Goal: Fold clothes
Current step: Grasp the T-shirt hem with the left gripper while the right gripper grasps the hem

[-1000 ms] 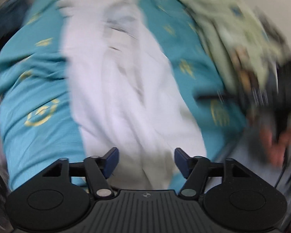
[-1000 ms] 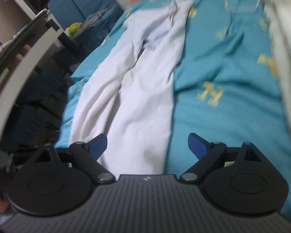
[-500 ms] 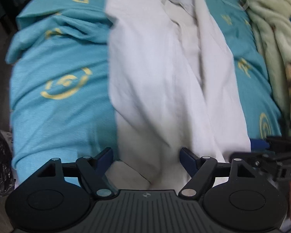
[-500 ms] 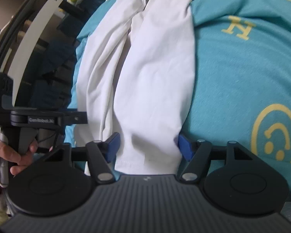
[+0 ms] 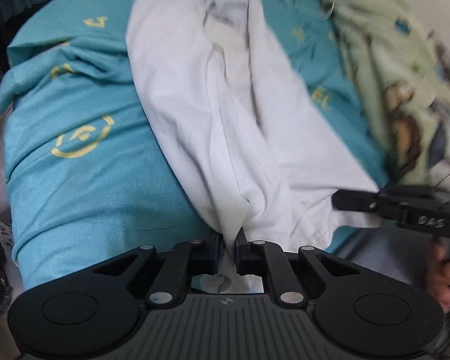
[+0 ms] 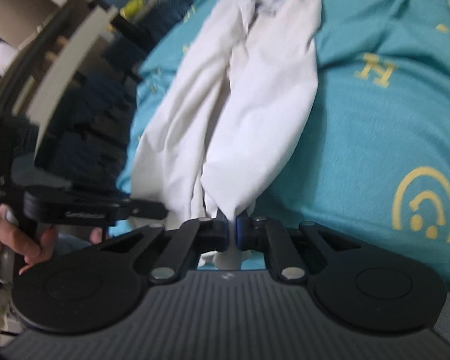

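white trousers lie on the teal bed sheet, long axis running from bottom centre to top of frame; left tongs and right tongs each pinch a near hem.

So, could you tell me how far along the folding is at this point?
Early stage. Done: the white trousers lie stretched lengthwise on the teal bedspread. In hand: left gripper and right gripper are each shut on a leg hem. Left: no cross fold is visible yet, so the folding itself remains.
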### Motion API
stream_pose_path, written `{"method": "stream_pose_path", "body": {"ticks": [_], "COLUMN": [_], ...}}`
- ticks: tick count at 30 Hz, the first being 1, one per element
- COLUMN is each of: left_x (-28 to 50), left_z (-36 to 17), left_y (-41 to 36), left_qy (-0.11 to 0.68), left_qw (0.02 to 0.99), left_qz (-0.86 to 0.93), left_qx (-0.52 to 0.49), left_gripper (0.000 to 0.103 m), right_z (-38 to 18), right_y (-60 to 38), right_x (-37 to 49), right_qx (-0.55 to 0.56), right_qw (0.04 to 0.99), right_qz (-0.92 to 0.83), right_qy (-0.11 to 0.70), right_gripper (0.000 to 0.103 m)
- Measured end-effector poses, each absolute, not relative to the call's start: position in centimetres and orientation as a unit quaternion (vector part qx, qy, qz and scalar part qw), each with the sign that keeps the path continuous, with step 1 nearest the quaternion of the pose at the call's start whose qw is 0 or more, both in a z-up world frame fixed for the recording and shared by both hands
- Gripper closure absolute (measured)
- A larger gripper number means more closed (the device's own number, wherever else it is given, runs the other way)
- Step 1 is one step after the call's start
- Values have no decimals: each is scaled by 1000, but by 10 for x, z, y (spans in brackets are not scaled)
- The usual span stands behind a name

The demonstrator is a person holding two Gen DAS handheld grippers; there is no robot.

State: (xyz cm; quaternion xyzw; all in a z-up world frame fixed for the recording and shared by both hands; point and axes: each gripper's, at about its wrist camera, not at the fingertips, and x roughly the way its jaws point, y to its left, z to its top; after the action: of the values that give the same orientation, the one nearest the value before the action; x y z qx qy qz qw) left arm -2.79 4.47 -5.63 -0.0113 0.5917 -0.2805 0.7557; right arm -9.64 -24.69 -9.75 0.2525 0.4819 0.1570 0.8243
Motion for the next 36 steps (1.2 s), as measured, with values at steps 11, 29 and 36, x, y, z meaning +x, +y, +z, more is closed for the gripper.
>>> {"method": "stream_pose_path", "body": {"ticks": [11,29,36], "left_x": [-120,-93,32], "left_z": [49,57,53], "left_y": [58,72,49], "left_qy": [510,437,396], "left_qw": [792,813,841], "left_qz": [-321,-337,-303], "left_qx": [-100,-185,-211], "left_gripper": [95,95,95], "right_z": [-19,16,30], "right_y": [-295,-322,-341], "right_x": [-156,-174,-59], "right_qx": [262,290,299], "right_qw": [863,875,889], "right_qz": [152,153,132], "right_qy": [405,356,320], "right_gripper": [95,95,95]}}
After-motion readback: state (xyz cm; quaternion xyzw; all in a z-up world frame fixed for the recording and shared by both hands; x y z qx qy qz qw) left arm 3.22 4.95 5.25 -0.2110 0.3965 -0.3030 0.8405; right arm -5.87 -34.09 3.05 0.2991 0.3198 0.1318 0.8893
